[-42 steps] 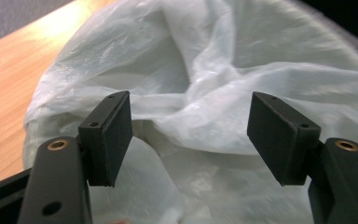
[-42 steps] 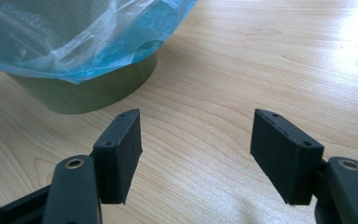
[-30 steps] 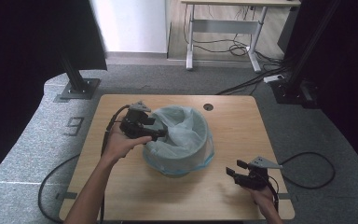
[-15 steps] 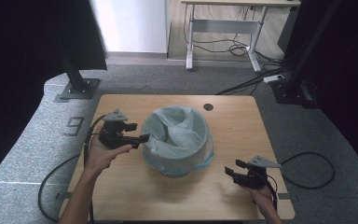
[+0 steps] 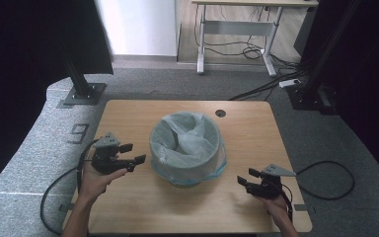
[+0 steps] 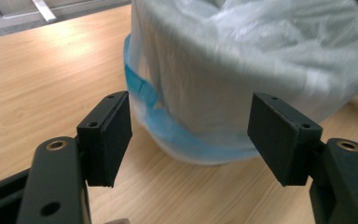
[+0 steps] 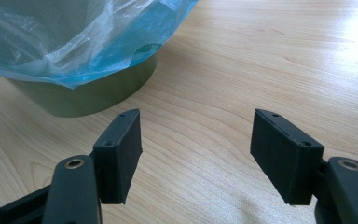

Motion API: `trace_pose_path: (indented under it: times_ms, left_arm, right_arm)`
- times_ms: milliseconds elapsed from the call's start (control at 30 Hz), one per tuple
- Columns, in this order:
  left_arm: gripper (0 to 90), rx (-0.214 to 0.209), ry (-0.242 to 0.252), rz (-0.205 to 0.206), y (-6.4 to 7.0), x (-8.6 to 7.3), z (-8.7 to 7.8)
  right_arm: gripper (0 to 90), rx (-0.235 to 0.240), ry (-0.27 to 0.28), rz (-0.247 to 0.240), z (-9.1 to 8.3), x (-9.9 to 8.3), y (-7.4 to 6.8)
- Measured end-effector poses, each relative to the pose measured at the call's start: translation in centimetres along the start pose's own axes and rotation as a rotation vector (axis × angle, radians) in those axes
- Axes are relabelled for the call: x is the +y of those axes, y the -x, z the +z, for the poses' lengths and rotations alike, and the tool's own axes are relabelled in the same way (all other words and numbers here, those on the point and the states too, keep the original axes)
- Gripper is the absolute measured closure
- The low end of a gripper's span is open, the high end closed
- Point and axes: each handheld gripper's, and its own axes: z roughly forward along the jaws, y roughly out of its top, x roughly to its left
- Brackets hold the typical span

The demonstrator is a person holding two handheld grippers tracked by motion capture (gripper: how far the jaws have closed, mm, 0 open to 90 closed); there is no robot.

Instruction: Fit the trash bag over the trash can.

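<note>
The left gripper (image 5: 132,154) has its jaws spread wide and empty, just off the bin's (image 5: 187,148) nine o'clock side and clear of it. The left gripper view adds what the high view cannot: flat black pads (image 6: 109,135) with small screw holes, and between them the bag (image 6: 242,70), cloudy white film with a blue band (image 6: 168,126) wrapping the bin's lower wall. The right gripper (image 5: 244,178) is likewise released, holding nothing, at about four o'clock from the bin and well apart from it. Its own view shows the bag's (image 7: 74,42) hem as thin, crinkled blue-tinted plastic hanging loose over a smooth olive-grey bin wall (image 7: 88,95), a colour hidden from above.

The bin is round and stands at the middle of the table (image 5: 246,128), with the bag (image 5: 190,133) folded over its rim and sagging inward. Bare light wood grain lies open all around: a wide strip toward six o'clock between the two hands, and more at twelve o'clock up to a small round hole (image 5: 220,113). The right gripper sits near the table's front right corner; the left sits near the left edge, its cable (image 5: 54,197) looping off onto grey floor.
</note>
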Motion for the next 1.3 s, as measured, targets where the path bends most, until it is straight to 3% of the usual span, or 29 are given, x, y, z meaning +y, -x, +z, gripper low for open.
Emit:
trace_pose_path:
  times_ms: [433,667,1300]
  left_arm:
    - [30.2,0.019,-0.043,-0.005,-0.3,-3.6,0.9]
    - [30.1,0.009,-0.044,-0.055,-1.2,-5.2,1.4]
    - [30.2,0.018,-0.089,-0.085,-2.2,-6.5,2.7]
  right_arm:
    - [32.8,-0.002,-0.008,0.002,0.2,-0.1,0.2]
    - [32.7,0.003,-0.016,-0.002,0.3,-0.1,0.1]
    - [32.7,0.000,-0.022,0.002,0.3,-0.2,0.4]
